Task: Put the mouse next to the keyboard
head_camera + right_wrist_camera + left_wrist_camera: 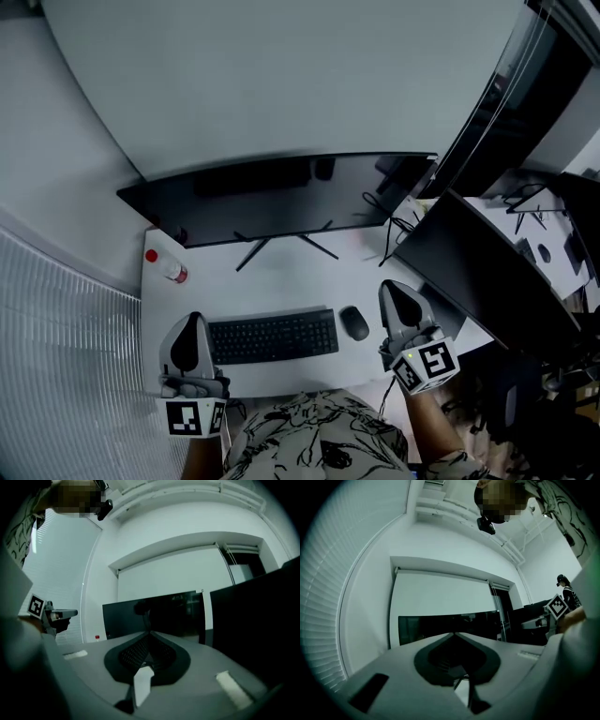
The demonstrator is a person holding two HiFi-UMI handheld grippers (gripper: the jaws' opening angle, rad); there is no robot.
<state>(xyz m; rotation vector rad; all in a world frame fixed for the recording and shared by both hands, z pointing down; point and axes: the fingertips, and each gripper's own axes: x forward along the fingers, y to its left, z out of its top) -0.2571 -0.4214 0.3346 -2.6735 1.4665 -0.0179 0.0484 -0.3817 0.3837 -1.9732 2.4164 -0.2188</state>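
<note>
A black mouse (354, 322) lies on the white desk (281, 272), just right of the black keyboard (273, 337). My right gripper (396, 292) is raised above the desk to the right of the mouse, its jaws shut with nothing between them; in the right gripper view the right gripper (149, 634) points level at the monitor. My left gripper (190, 330) hovers at the keyboard's left end, also shut and empty. Seen from the left gripper view, the left gripper (454, 637) faces the monitor.
A wide dark monitor (281, 199) stands at the back of the desk on a splayed stand. A small bottle with a red cap (167, 267) lies at the desk's back left. A second dark screen (478, 272) and a cluttered desk sit to the right. Blinds cover the left wall.
</note>
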